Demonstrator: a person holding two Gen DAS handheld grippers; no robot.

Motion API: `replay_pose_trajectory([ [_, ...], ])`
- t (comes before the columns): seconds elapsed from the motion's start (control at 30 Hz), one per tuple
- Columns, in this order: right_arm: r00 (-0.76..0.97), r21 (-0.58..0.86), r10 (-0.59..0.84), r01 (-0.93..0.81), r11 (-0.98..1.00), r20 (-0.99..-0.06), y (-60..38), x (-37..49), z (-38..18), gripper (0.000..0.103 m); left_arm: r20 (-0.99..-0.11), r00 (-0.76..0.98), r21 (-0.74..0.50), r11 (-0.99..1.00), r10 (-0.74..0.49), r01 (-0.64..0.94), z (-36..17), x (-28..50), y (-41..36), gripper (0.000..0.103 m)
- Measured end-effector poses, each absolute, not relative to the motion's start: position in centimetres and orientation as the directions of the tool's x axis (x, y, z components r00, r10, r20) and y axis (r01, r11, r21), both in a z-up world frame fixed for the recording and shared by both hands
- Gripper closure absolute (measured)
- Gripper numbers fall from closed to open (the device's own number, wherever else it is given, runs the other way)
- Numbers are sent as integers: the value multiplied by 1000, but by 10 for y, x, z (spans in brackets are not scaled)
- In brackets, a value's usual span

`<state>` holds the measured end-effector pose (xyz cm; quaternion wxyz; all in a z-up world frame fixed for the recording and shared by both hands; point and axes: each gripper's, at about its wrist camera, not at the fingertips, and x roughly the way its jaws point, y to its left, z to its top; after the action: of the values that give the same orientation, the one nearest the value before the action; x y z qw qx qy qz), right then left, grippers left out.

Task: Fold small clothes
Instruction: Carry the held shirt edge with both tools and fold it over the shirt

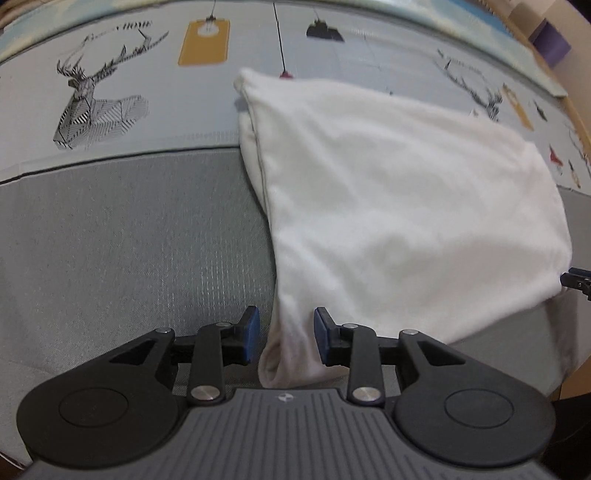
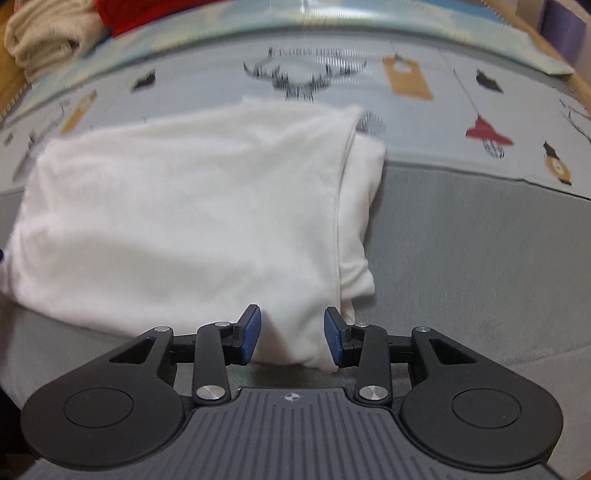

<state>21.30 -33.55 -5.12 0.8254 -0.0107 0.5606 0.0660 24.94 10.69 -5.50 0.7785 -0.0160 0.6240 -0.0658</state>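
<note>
A white garment (image 1: 388, 206) lies partly folded on the grey cloth surface (image 1: 129, 240). In the left wrist view my left gripper (image 1: 286, 338) is open, its blue pads either side of the garment's near left corner. In the right wrist view the same white garment (image 2: 184, 206) spreads to the left, with a folded layer and seam along its right side. My right gripper (image 2: 291, 339) is open, its pads either side of the garment's near right corner. Neither pair of pads presses the fabric. The tip of the right gripper (image 1: 578, 278) shows at the left wrist view's right edge.
A light sheet printed with deer (image 1: 92, 107), yellow tags and lamps covers the far part of the surface. A beige folded cloth (image 2: 44, 37) and a red one (image 2: 147, 11) lie at the far left. A wooden edge (image 1: 576, 122) runs along the right.
</note>
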Motion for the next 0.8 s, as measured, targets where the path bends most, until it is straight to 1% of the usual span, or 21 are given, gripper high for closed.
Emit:
replay_pose_trajectory([
  [0.13,310,41,81,-133,990,-947,-336,213,-63,63,-975,183,-100,987,-123,128,-62,248,101,68],
  [0.2,312,39,82,-143,989,-946,-335,211,-63,66,-979,173,-84,984,-112,159,-65,248,95,81],
  [0.23,317,40,86,-147,988,-945,-336,211,-62,78,-980,170,-78,982,-108,173,-66,247,94,92],
  [0.27,321,44,90,-151,988,-943,-336,211,-60,93,-980,172,-68,980,-101,185,-67,247,92,97],
  [0.33,341,60,110,-155,986,-934,-338,211,-53,96,-975,197,-63,982,-99,178,-61,246,95,99],
  [0.37,349,85,134,-151,985,-927,-341,211,-48,96,-968,217,-92,984,-123,150,-55,246,102,99],
  [0.43,361,160,188,-108,981,-913,-354,211,-38,97,-957,239,-140,983,-165,121,-48,243,112,99],
  [0.47,356,182,201,-84,980,-913,-361,212,-38,98,-966,218,-109,986,-136,129,-52,242,113,99],
  [0.5,340,168,182,-70,983,-923,-366,211,-41,98,-977,190,-64,986,-93,152,-59,240,111,99],
  [0.53,315,122,138,-71,990,-939,-367,210,-47,99,-984,165,-31,982,-62,184,-65,239,108,99],
  [0.6,266,78,99,-85,993,-959,-365,208,-59,99,-988,151,-6,974,-41,227,-69,236,104,98],
  [0.63,260,60,81,-90,994,-962,-364,207,-62,99,-985,171,5,973,-36,230,-66,235,103,94],
  [0.67,276,38,61,-88,995,-959,-363,207,-60,99,-979,198,3,975,-41,220,-61,235,105,92],
  [0.7,304,19,41,-76,997,-952,-364,207,-55,99,-975,218,-4,979,-49,203,-56,235,108,88],
  [0.73,332,17,35,-58,998,-943,-367,207,-49,99,-970,240,-1,984,-45,181,-52,236,113,79],
  [0.77,348,29,40,-38,999,-937,-371,208,-45,99,-966,257,10,986,-34,167,-48,238,115,76],
  [0.8,363,34,36,-12,999,-931,-375,207,-41,99,-960,278,19,987,-26,159,-45,239,118,76],
])
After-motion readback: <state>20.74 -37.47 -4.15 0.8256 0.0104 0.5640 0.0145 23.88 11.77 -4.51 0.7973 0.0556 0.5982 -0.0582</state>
